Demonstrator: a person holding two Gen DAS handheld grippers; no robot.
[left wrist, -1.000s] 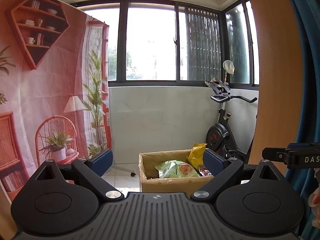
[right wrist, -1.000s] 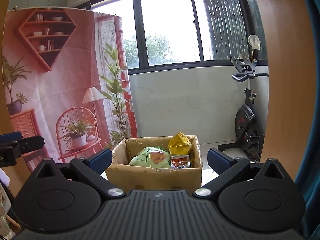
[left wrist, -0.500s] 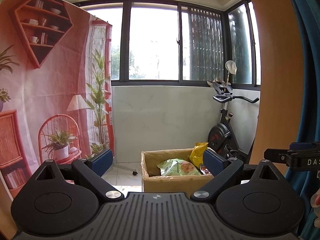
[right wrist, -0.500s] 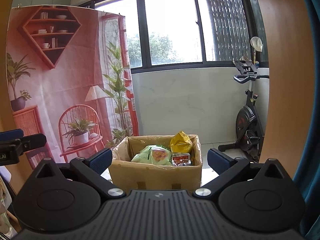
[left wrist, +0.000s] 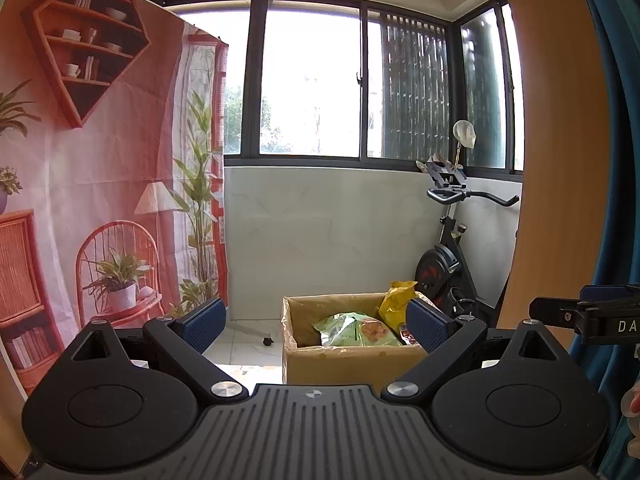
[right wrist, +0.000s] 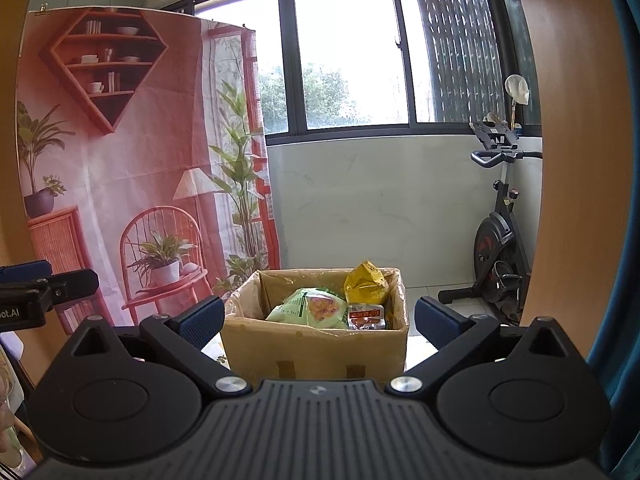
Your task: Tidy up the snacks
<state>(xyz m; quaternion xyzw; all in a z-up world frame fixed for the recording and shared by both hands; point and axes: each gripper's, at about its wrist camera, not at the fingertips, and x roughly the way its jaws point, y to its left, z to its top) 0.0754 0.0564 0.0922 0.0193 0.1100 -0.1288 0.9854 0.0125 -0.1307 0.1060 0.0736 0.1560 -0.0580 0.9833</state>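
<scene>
left gripper [left wrist: 316, 322]: held spread wide, nothing pinched
right gripper [right wrist: 318, 318]: spread too, empty
cardboard box [right wrist: 316, 350]: seen straight ahead of it, snack bags [right wrist: 316, 310] packed inside

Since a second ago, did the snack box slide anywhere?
No. The cardboard box keeps its place, with the same gap from the exercise bike in the right wrist view; only the view itself shifted slightly.

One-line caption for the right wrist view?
Open right gripper faces a cardboard box holding green, yellow and red snack packets.
</scene>
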